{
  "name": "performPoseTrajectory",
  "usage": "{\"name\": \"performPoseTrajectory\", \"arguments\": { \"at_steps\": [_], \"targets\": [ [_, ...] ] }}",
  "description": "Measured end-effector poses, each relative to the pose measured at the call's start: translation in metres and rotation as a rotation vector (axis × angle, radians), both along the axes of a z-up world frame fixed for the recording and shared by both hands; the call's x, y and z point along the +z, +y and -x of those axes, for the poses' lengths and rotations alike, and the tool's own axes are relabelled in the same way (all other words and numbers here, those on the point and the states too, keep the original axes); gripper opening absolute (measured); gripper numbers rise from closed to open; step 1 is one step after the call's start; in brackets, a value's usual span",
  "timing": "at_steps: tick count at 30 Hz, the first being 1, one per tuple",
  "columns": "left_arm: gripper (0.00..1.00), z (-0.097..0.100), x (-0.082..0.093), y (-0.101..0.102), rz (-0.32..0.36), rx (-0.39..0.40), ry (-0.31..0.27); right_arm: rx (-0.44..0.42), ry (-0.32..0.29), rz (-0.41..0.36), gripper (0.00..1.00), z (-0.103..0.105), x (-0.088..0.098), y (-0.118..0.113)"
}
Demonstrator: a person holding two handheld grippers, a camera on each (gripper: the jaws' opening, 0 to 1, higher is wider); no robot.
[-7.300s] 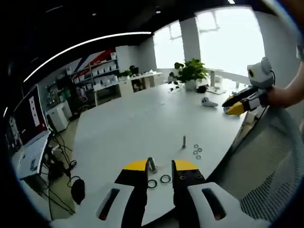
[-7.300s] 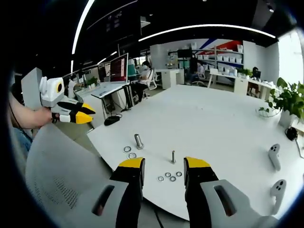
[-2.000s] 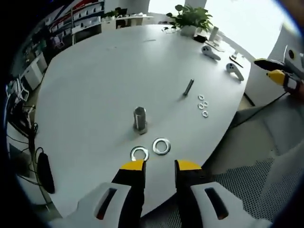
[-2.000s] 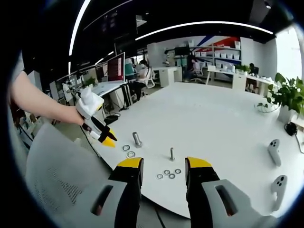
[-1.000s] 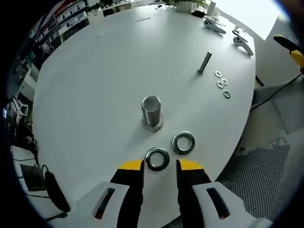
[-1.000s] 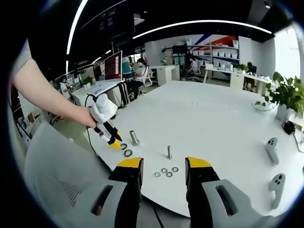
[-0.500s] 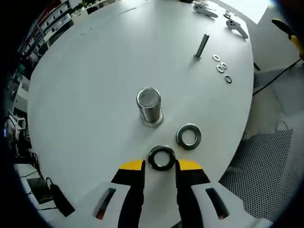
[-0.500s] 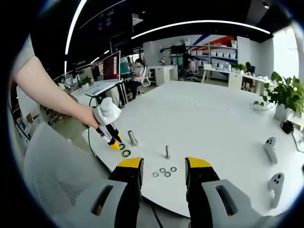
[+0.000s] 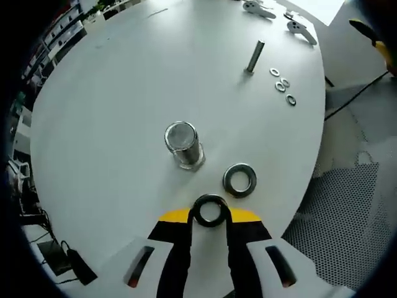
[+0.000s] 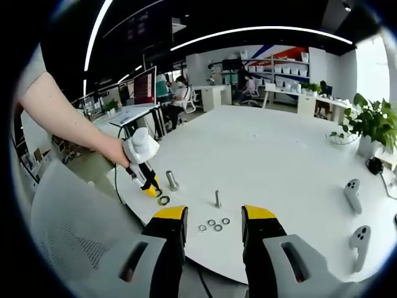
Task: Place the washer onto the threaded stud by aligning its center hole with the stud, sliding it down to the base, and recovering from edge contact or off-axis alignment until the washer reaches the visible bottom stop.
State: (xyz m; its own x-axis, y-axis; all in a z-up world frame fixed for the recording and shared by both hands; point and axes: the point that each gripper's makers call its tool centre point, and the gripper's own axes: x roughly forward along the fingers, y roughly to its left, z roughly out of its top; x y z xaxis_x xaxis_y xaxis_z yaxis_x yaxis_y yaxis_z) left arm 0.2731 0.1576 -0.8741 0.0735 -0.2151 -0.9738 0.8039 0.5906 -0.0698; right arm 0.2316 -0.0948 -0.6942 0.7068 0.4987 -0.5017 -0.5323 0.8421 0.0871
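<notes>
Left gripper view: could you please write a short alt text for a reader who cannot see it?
The left gripper brackets a large dark washer lying on a white table. A second large washer lies just beyond, beside a thick upright threaded stud; farther off stand a thin stud and four small washers.

Dark ring washer (image 9: 210,210) lies flat near thick upright threaded stud (image 9: 182,141).

Place: open-plan office
Evidence: large white table (image 10: 273,161), desk monitor (image 10: 141,87), storage shelves (image 10: 291,65), potted plant (image 10: 375,127)
</notes>
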Motion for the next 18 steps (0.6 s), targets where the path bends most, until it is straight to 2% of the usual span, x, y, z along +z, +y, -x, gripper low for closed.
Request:
{"name": "performPoseTrajectory", "arguments": {
  "at_steps": [5,8,10,15,18],
  "targets": [
    [0.19,0.008,0.001,0.008,-0.047,-0.054,0.033,-0.007,-0.003,-0.002,0.37,-0.001,0.001,-0.001],
    [0.19,0.008,0.0,0.012,-0.052,-0.005,0.042,-0.009,-0.005,-0.001,0.37,-0.001,0.001,-0.002],
    [0.2,0.01,0.0,0.011,-0.071,-0.026,0.051,-0.009,-0.005,0.0,0.37,-0.001,0.001,-0.002],
    [0.29,0.017,-0.002,0.008,-0.1,-0.082,0.078,-0.01,-0.006,0.0,0.37,-0.001,0.001,-0.002],
    [0.27,0.016,-0.003,0.01,-0.122,-0.131,0.038,-0.01,-0.005,0.002,0.37,-0.001,0.0,-0.002]
  ]
}}
